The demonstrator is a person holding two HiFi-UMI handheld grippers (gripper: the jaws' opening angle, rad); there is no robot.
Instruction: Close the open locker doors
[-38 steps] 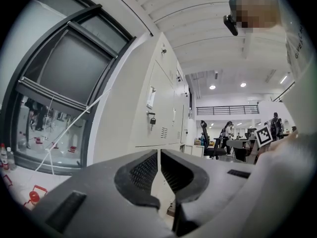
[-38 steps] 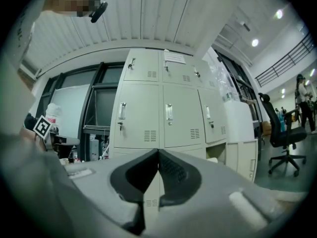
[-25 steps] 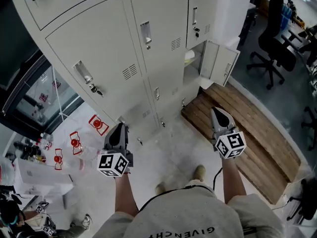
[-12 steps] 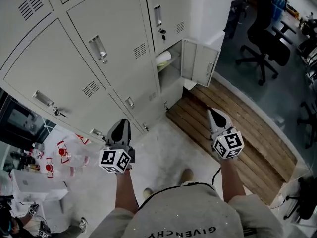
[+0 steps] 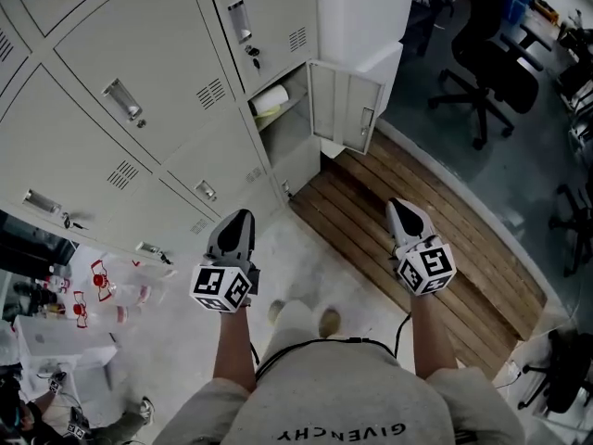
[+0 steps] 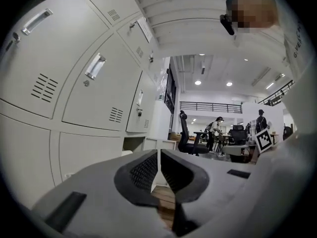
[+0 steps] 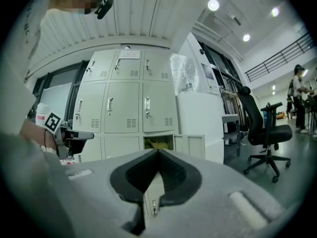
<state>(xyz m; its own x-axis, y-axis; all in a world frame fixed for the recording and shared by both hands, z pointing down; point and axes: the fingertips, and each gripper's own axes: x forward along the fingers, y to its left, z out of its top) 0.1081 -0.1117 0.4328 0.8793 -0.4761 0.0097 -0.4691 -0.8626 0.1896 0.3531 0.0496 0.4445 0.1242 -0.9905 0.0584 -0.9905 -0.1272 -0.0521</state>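
The grey locker bank fills the upper left of the head view. One lower compartment stands open with a pale roll and something yellow inside; its door swings out to the right. The left gripper is shut and empty, pointing at the lockers' base. The right gripper is shut and empty over the wooden pallet, well short of the door. In the right gripper view the open compartment and its door show just above the closed jaws. The left gripper view has lockers close on its left.
A wooden pallet lies on the floor right of the lockers. A white cabinet stands beside the open door. Black office chairs are at the upper right. Plastic bottles with red labels lie by the lockers' left end.
The lockers have slid left in the head view and the open door has come closer to the middle. Both grippers have stayed shut and kept their places in front of the body.
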